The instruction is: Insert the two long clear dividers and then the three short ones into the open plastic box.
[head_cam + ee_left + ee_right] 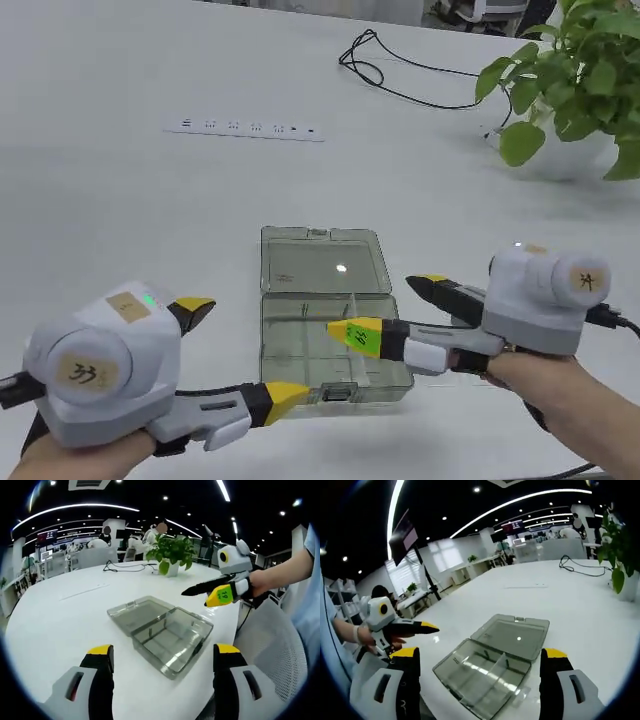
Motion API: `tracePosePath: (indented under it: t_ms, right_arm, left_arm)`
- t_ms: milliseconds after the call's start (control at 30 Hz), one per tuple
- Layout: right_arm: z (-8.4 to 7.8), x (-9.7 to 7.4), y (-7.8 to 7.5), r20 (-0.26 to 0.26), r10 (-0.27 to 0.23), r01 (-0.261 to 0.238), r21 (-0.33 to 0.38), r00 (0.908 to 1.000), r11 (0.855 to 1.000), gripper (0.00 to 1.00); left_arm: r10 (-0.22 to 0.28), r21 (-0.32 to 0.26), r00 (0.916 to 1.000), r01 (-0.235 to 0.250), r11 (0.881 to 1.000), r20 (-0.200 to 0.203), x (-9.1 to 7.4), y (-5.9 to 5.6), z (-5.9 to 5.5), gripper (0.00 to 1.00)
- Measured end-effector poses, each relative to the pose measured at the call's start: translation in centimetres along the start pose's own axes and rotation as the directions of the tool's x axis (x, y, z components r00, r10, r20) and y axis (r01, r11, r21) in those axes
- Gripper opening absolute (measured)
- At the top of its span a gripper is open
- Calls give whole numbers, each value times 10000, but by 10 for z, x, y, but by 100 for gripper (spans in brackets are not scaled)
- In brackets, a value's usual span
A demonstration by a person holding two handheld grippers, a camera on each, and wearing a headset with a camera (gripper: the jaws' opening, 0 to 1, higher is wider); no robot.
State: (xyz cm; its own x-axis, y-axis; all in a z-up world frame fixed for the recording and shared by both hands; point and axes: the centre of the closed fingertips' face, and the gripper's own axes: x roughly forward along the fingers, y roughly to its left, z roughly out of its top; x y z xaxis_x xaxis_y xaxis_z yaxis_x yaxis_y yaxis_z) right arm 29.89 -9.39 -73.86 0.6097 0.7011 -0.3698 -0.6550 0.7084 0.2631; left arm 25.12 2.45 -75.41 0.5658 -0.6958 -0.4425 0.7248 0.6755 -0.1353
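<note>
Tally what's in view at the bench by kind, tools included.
2 tools: left tool and right tool, both open
1 clear plastic box, lid open
1 power strip
1 black cable
1 potted plant
Total: 6

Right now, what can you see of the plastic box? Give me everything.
The plastic box is smoky, see-through and rectangular with rounded corners. It lies open on the white table: the lid is folded flat behind the base, joined at a hinge. Thin clear partitions split the base into compartments; their count is unclear. A latch tab sits on the near edge. The open right gripper hovers over the base, apparently not touching it.
</note>
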Motion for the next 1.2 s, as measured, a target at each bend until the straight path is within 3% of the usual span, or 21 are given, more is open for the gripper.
tracePosePath:
  t_ms: [167, 333, 600, 767, 1033, 1100, 1133, 1200]
  right_arm:
    - [1, -13, -4, 535, -143, 145, -42, 9985, 9999, 100]
    - [-5, -26, -9, 501, -218, 241, -447, 9985, 9987, 100]
    - [-11, -47, -14, 888, -430, 468, -403, 9951, 9981, 100]
    - [-21, -53, -13, 680, -519, 562, -636, 9963, 9964, 100]
    - [-26, -58, -14, 816, -707, 741, -395, 9942, 9965, 100]
    - [-25, -59, -10, 904, -700, 736, -377, 9934, 9966, 100]
    - [-23, -59, -8, 954, -693, 730, -355, 9930, 9967, 100]
    - [-24, -58, -6, 932, -718, 756, -382, 9931, 9964, 100]
  left_arm:
    - [306, -67, 9993, -308, 9995, -219, -5, 11, -6, 83]
    - [679, -211, 9975, -683, 9974, -220, -11, 22, -5, 82]
    - [1399, -828, 9892, -1431, 9862, -433, -16, 43, -17, 82]
    - [1621, -1044, 9856, -1665, 9805, -490, -20, 50, -17, 82]
    - [1955, -1124, 9782, -2025, 9728, -703, -27, 65, -24, 82]
    - [2026, -918, 9737, -2122, 9729, -1040, -30, 70, -31, 80]
    - [2220, -444, 9645, -2304, 9721, -1431, -33, 76, -38, 78]
    - [2394, -219, 9503, -2486, 9684, -1992, -37, 82, -48, 75]
